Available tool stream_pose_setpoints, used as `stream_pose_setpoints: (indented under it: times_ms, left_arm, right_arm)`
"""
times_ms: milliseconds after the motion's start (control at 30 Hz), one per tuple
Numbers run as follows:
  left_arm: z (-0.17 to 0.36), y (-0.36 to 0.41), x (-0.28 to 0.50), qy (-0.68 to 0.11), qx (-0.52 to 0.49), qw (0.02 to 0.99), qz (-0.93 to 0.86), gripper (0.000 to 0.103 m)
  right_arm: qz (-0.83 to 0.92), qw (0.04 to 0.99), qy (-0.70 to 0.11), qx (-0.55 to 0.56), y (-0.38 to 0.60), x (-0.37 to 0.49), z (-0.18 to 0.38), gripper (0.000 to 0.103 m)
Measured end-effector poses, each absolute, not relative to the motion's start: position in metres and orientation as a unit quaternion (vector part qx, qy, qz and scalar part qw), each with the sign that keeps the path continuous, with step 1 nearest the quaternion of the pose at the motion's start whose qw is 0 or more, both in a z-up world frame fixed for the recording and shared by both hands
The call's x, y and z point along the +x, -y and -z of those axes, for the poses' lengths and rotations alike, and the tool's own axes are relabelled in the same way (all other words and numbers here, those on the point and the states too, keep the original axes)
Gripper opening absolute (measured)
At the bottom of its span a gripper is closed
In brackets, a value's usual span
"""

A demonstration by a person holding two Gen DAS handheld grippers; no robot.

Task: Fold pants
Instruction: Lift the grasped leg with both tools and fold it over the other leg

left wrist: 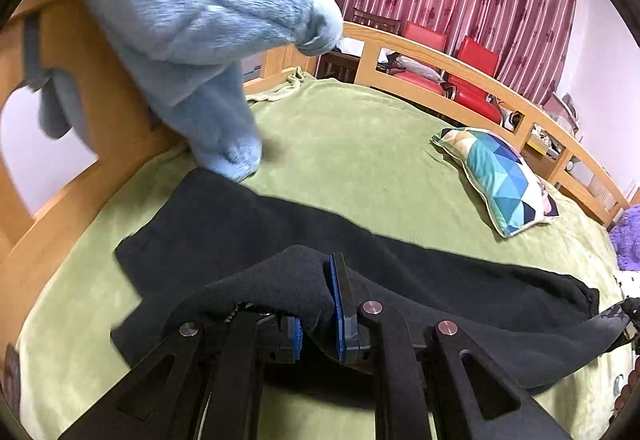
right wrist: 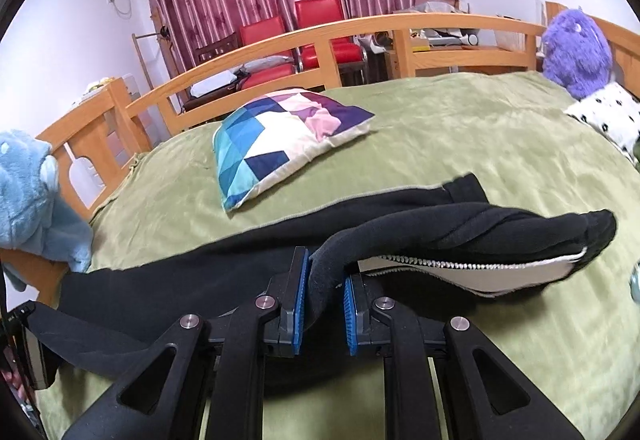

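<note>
Pants are being lifted by both grippers for a fold.

The pants are being kept long and flat on the green bed, probably so one side can be laid over the other. A bunched edge is being pinched by the left gripper, at 6 o'clock, fingers nearly closed on cloth. In the right view, the pants are being gripped by the right gripper, fingers partly closed, near the zipper at 3 o'clock.

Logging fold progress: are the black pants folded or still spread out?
Mid-fold: the pants lie stretched along the green blanket, while both tongs, left and right, pinch raised edges.
</note>
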State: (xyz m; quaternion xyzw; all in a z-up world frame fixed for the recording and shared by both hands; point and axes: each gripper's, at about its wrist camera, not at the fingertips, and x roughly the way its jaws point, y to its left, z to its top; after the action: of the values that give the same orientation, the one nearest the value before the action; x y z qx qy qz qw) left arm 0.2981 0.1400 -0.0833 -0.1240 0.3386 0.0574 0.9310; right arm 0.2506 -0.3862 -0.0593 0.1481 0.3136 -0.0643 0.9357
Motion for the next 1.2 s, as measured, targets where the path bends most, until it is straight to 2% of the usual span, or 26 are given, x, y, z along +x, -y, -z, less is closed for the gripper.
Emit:
stream_pose_setpoints:
  times_ms: [167,367,433,467,500,567,600,633,667,700,833,967,1200]
  left_arm:
    - [0.097,-0.124,0.342,-0.344,-0.106,0.931,-0.063,0.012]
    - [0.128,-0.108,0.369,-0.364,-0.087,0.924,-0.073,0.012]
    - [0.135,-0.105,0.370,-0.370,-0.083,0.923,-0.071,0.012]
    - [0.137,-0.103,0.370,-0.374,-0.079,0.922,-0.070,0.014]
    - [0.139,-0.100,0.368,-0.381,-0.072,0.919,-0.066,0.019]
    - [0.141,-0.095,0.364,-0.390,-0.064,0.917,-0.058,0.041]
    - [0.140,-0.092,0.360,-0.395,-0.060,0.915,-0.054,0.047]
    - [0.139,-0.090,0.352,-0.398,-0.055,0.914,-0.046,0.059]
    - [0.137,-0.088,0.346,-0.397,-0.055,0.915,-0.041,0.067]
    - [0.135,-0.087,0.336,-0.393,-0.057,0.917,-0.037,0.069]
    - [0.130,-0.085,0.296,-0.400,-0.074,0.913,-0.009,0.071]
    - [0.144,-0.089,0.262,-0.422,-0.105,0.900,0.008,0.072]
    - [0.180,-0.087,0.237,-0.450,-0.128,0.884,0.013,0.072]
  right_arm:
    - [0.070,0.936,-0.313,0.142,0.384,0.299,0.076,0.016]
    - [0.080,0.924,-0.347,0.143,0.384,0.344,0.122,0.016]
    - [0.081,0.917,-0.365,0.142,0.384,0.352,0.141,0.019]
    - [0.078,0.912,-0.375,0.144,0.384,0.354,0.149,0.025]
    - [0.075,0.907,-0.386,0.148,0.384,0.355,0.157,0.031]
    - [0.065,0.903,-0.397,0.148,0.383,0.352,0.165,0.036]
    - [0.062,0.904,-0.398,0.143,0.381,0.348,0.166,0.038]
    - [0.062,0.905,-0.397,0.135,0.379,0.341,0.165,0.041]
    - [0.065,0.907,-0.397,0.122,0.375,0.333,0.163,0.049]
    - [0.069,0.911,-0.393,0.107,0.371,0.321,0.158,0.057]
    - [0.076,0.923,-0.371,0.071,0.363,0.279,0.143,0.063]
    - [0.072,0.915,-0.390,0.074,0.365,0.245,0.150,0.072]
    - [0.074,0.886,-0.427,0.165,0.399,0.215,0.195,0.072]
